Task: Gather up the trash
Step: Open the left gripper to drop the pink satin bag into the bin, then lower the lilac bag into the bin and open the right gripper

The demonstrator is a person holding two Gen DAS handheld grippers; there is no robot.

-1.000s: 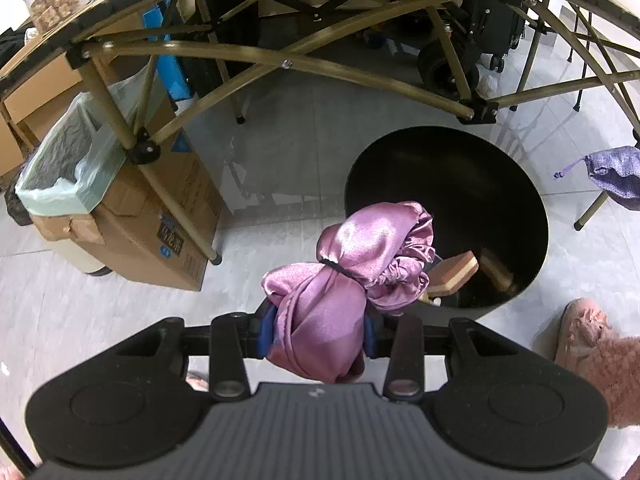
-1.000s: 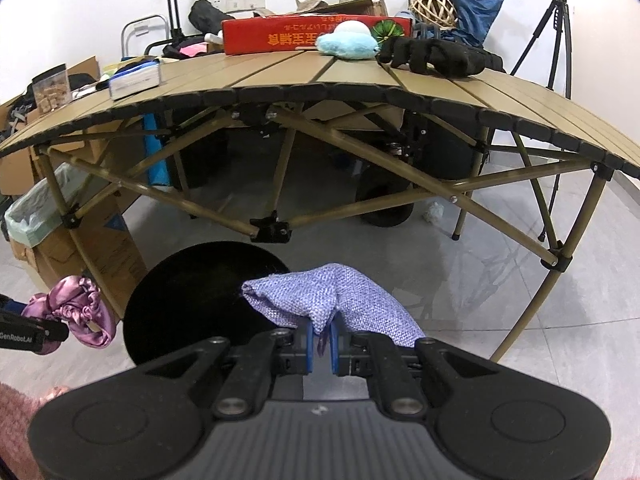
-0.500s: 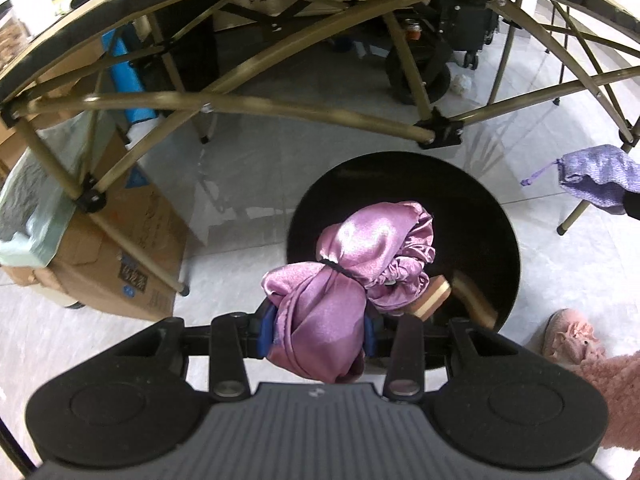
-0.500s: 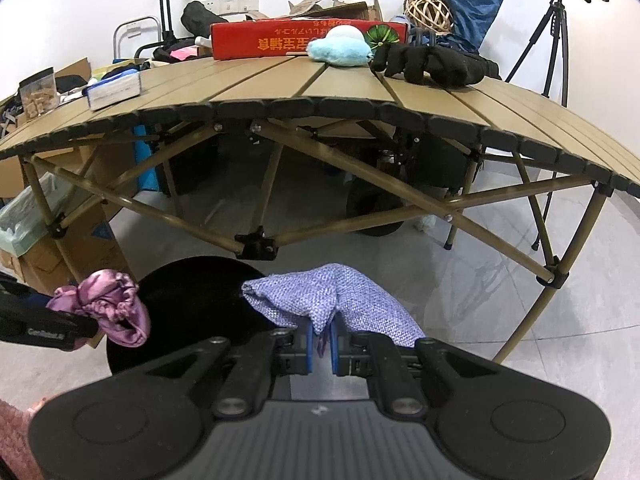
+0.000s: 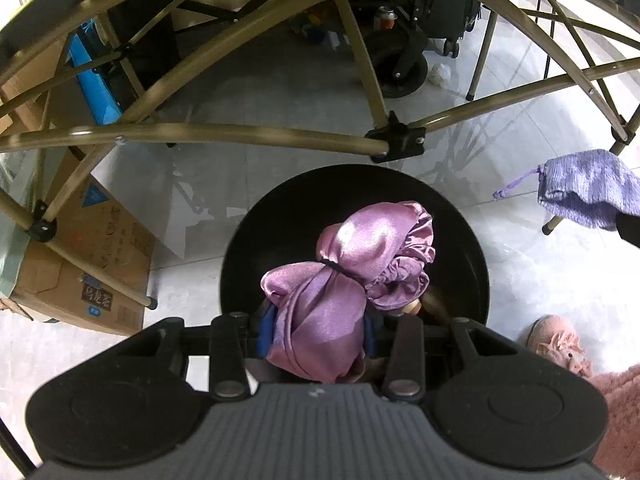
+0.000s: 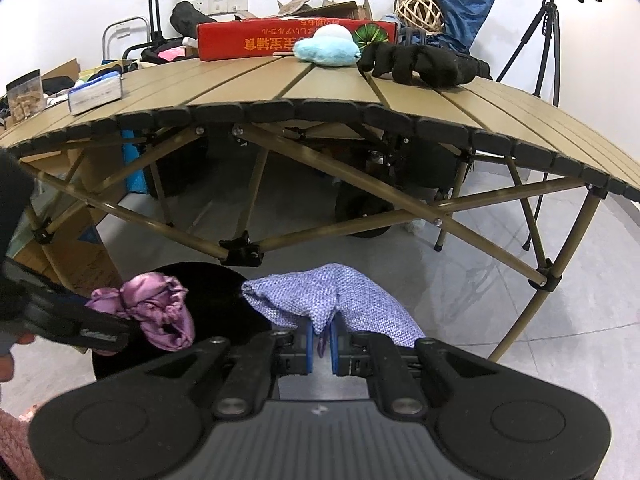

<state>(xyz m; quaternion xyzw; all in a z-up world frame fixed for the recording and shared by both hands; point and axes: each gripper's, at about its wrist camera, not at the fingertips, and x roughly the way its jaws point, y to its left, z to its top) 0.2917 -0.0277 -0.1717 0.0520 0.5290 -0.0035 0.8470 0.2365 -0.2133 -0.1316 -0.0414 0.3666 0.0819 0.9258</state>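
Note:
My left gripper (image 5: 318,330) is shut on a shiny pink satin bundle (image 5: 352,272), held straight above the round black bin (image 5: 460,220) on the floor. A wooden piece (image 5: 434,305) lies inside the bin, mostly hidden. From the right wrist view the same satin bundle (image 6: 156,308) hangs over the bin (image 6: 224,300), with the left gripper (image 6: 80,320) coming in from the left. My right gripper (image 6: 321,340) is shut on a lavender knitted pouch (image 6: 332,300), held to the right of the bin. The left wrist view shows that pouch (image 5: 588,192) at the right edge.
A folding slat table (image 6: 320,92) stands ahead, its brace frame (image 5: 240,136) just behind the bin. On it lie a red box (image 6: 288,40), a blue plush (image 6: 328,50) and black gloves (image 6: 424,64). Cardboard boxes (image 5: 80,260) sit at the left, a pink slipper (image 5: 560,348) by the bin.
My left gripper has carried the satin bundle to the right until it hangs centred above the bin. The right gripper and its pouch have stayed nearly still.

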